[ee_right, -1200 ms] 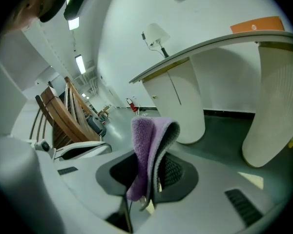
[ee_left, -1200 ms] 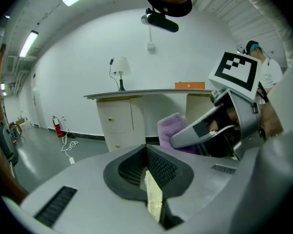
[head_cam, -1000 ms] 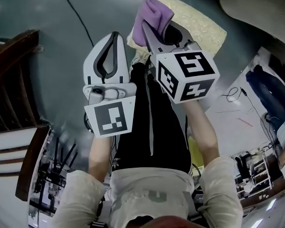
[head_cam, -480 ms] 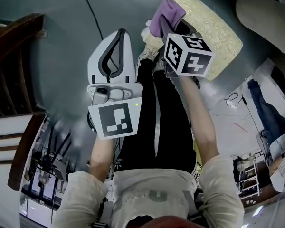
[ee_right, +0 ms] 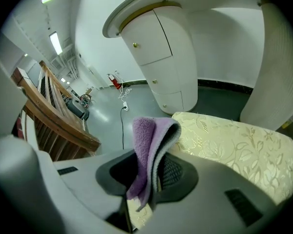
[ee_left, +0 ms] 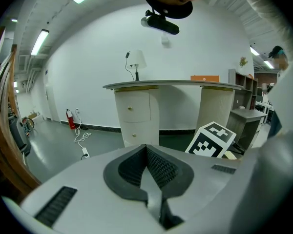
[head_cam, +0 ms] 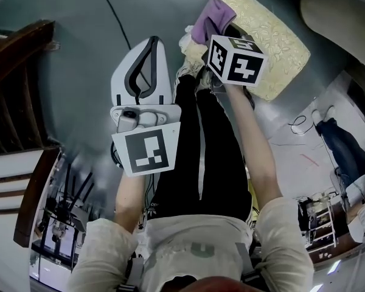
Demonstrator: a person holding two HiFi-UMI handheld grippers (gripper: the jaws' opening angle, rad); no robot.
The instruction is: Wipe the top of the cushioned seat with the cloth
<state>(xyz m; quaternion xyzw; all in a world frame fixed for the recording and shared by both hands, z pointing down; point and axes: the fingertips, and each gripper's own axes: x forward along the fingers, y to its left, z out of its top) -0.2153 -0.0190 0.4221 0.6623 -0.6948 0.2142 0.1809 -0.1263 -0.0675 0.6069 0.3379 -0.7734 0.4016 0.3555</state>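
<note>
Here the right claw (ee_right: pixel 149 179) pinches the purple cloth (ee_right: pixel 147 140) so its end juts ahead toward the cushioned seat (ee_right: pixel 234 145) just beyond, ready to wipe, while the left claw (ee_left: pixel 147 172), closed on nothing, hangs aside.

No word or number can be read with certainty. The marker cube (head_cam: pixel 145 152) at the back of the left tool (head_cam: pixel 148 43) bears a black-and-white square code, not letters. The cube (head_cam: pixel 234 61) behind the right tool (head_cam: pixel 216 27) carries such codes on each face that shows. One of its faces (ee_left: pixel 214 140) appears again just right of the left tool's jaws in the left gripper view. Below both tools, the person's pale top (head_cam: pixel 170 254) has one large mark shaped like a U (head_cam: pixel 194 249). The dark trousers (head_cam: pixel 198 163) bear a small pale logo (head_cam: pixel 149 207) at the hip, with print too small to read.
</note>
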